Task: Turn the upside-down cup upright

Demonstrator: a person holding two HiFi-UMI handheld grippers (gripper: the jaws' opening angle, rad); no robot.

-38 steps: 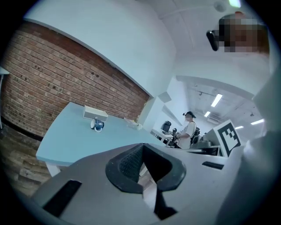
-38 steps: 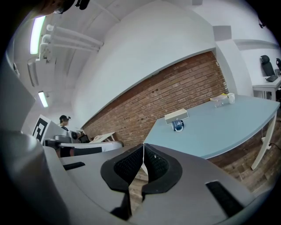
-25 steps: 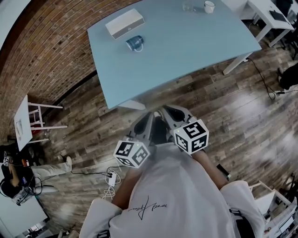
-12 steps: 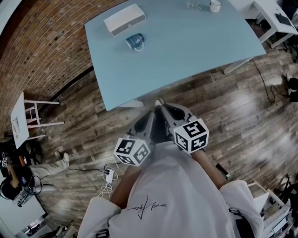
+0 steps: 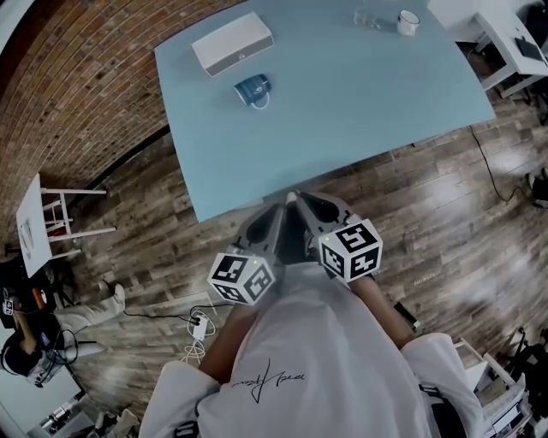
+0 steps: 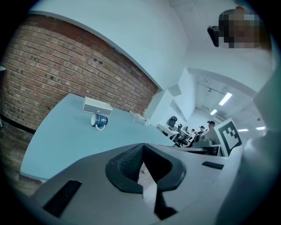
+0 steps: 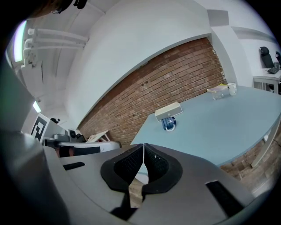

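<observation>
Surface: pale blue table, wood floor around.
Cup: dark blue glazed mug; probably rigid, slick, breakable; pinch its wall.
Claws: left gripper and right gripper clenched, empty.

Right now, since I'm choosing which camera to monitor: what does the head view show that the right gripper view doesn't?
Only the head view: the person's white shirt, the marker cube on the right tool, a power strip on the floor. Only the right gripper view: that tool's ribbed jaws shut together with nothing between them, and a ceiling light. Both: the blue table, the blue cup beside the white box, the white mug at the far corner, the brick wall.
</observation>
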